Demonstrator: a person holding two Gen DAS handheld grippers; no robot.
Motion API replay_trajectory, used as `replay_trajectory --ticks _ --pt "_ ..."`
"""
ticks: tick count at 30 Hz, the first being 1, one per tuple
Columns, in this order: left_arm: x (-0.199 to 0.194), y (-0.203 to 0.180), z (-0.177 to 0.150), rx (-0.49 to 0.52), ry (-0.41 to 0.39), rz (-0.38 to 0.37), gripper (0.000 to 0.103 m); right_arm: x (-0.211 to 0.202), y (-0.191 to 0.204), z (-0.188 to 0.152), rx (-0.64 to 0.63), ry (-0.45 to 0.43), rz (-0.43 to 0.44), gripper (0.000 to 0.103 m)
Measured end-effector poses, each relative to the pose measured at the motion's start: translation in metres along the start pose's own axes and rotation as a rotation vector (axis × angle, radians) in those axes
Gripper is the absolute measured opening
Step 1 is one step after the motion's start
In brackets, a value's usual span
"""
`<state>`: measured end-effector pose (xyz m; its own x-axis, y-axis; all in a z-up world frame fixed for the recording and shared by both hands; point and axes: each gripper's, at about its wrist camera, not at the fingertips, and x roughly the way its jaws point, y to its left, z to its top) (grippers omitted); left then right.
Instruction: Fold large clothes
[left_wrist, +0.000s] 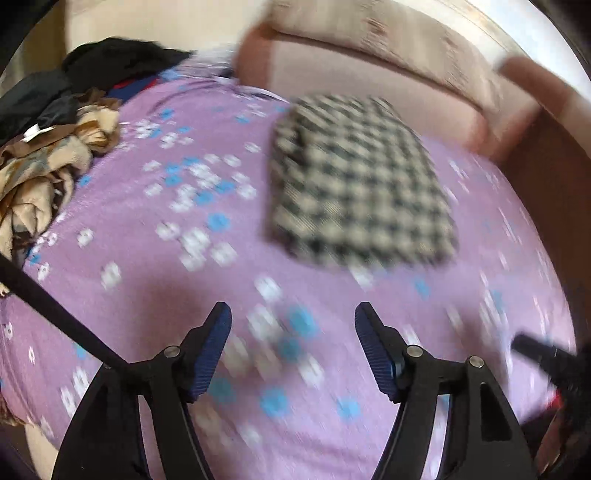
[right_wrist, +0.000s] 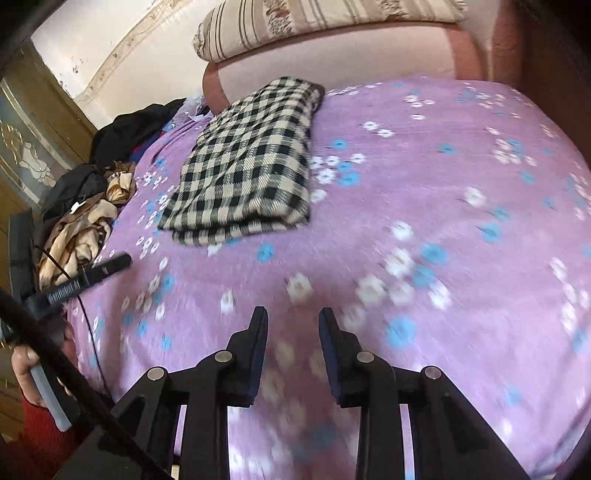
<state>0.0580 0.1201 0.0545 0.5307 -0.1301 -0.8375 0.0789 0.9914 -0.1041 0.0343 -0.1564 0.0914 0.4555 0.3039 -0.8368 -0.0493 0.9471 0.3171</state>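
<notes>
A checked garment (right_wrist: 243, 166) is seen lying folded into a flat rectangle on the purple flowered bedsheet (right_wrist: 424, 192), toward the headboard end and near the striped pillow (right_wrist: 295, 22). More clothes are heaped at the bed's far side: a tan patterned garment (left_wrist: 48, 173) and a pile of dark clothes (left_wrist: 122, 62), touching each other and well apart from the folded piece.

The left gripper (left_wrist: 293, 317) is held over bare sheet with its jaws well apart and nothing between them. The right gripper (right_wrist: 293, 325) is likewise empty, its jaws parted more narrowly. In the right wrist view the left gripper's finger is seen low at the left, close to the heap, and a hand (right_wrist: 27, 373) is seen on its handle.

The checked piece is judged finished, and the step in hand is judged to be fetching the next garment from the heap. This would best be done by taking one piece only, gripped at a clear edge such as a collar or hem, so that the neighbours are not dragged along. It should then be spread flat on the free sheet, clear of the folded piece.
</notes>
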Motion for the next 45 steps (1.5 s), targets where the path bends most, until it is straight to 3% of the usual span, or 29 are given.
replay_trajectory --ticks 4,5,7,9,11,14,18,21,23,26,30,35,38,41,43,45 --pt "-0.015 -0.037 -0.046 0.137 0.101 -0.047 0.069 -0.033 -0.005 -0.027 -0.024 0.070 0.018 0.035" --pt "-0.017 -0.045 -0.057 0.177 0.147 -0.068 0.070 -0.035 -0.002 -0.033 -0.042 0.104 0.014 0.041" --pt "-0.015 -0.057 -0.071 0.242 0.228 -0.093 0.070 -0.035 0.003 -0.045 -0.104 0.189 -0.021 0.044" --pt "-0.010 -0.067 -0.073 0.286 0.290 -0.090 0.070 -0.028 0.006 -0.050 -0.150 0.239 -0.065 0.044" --pt "-0.004 -0.073 -0.058 0.301 0.310 -0.053 0.070 -0.020 0.006 -0.043 -0.162 0.224 -0.091 0.044" --pt "-0.014 -0.082 -0.006 0.287 0.197 0.014 0.070 -0.015 0.000 -0.016 -0.072 0.140 -0.037 0.044" --pt "-0.077 -0.077 0.069 0.191 -0.132 0.123 0.073 -0.048 -0.005 0.036 0.016 -0.126 0.044 0.045" --pt "-0.117 -0.067 0.086 0.137 -0.273 0.128 0.090 -0.093 -0.003 0.061 0.042 -0.317 0.043 0.062" --pt "-0.129 -0.058 0.080 0.090 -0.320 0.085 0.093 -0.109 -0.002 0.062 0.034 -0.370 0.041 0.064" --pt "-0.123 -0.048 0.059 0.054 -0.297 0.060 0.093 -0.115 -0.001 0.054 0.027 -0.382 0.025 0.064" --pt "-0.106 -0.044 0.019 0.038 -0.258 0.065 0.093 -0.114 -0.005 0.017 -0.006 -0.303 -0.018 0.064" --pt "-0.067 -0.035 -0.032 0.045 -0.097 0.044 0.093 -0.069 -0.003 -0.050 -0.107 0.073 -0.109 0.064" --pt "-0.041 -0.039 -0.039 0.070 -0.013 0.046 0.093 -0.028 -0.005 -0.053 -0.140 0.223 -0.164 0.064" --pt "-0.045 -0.042 -0.021 0.058 -0.030 0.055 0.093 -0.009 -0.002 -0.004 -0.126 0.168 -0.170 0.063" --pt "-0.068 -0.041 -0.006 0.041 -0.124 0.062 0.093 -0.029 0.005 0.049 -0.077 -0.010 -0.144 0.063" --pt "-0.099 -0.040 0.006 0.029 -0.258 0.089 0.093 -0.061 0.016 0.081 -0.032 -0.185 -0.071 0.066"
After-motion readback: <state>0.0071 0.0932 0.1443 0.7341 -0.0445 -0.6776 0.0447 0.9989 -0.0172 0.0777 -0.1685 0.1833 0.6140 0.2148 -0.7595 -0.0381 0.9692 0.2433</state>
